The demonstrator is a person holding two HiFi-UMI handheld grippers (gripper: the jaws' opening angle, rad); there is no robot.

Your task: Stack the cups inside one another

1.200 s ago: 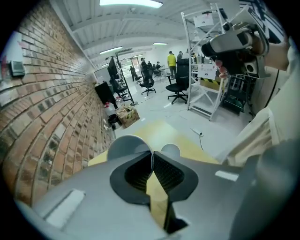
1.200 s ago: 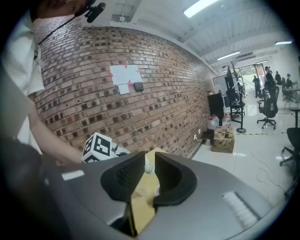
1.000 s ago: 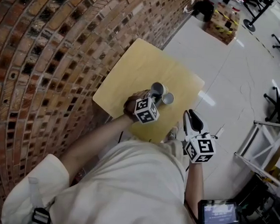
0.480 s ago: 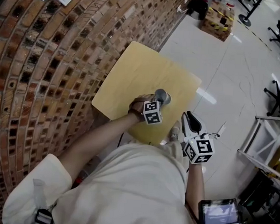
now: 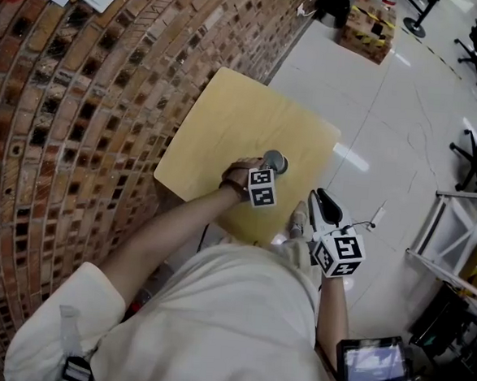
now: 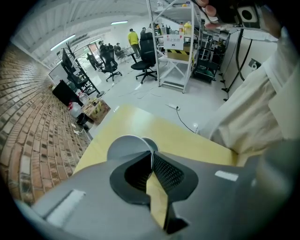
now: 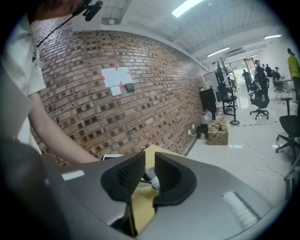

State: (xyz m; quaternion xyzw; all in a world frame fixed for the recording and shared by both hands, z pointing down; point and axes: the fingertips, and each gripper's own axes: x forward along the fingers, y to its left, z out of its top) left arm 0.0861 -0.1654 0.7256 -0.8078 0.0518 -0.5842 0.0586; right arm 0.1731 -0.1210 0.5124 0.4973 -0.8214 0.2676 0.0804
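Left gripper (image 6: 151,163) fingers clenched on grey cup (image 6: 126,146) rim at near side of wooden surface (image 5: 227,120) - second cup (image 6: 150,142) rim just behind - right gripper (image 7: 149,162) fingers released, empty.

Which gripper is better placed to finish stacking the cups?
Left. The left gripper is shut on a cup over the table; the right gripper hangs open and empty, off the table's near edge.

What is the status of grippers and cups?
Left gripper shut on cup rim. Right gripper open, empty. Second cup close behind; nesting unclear. Way clear.
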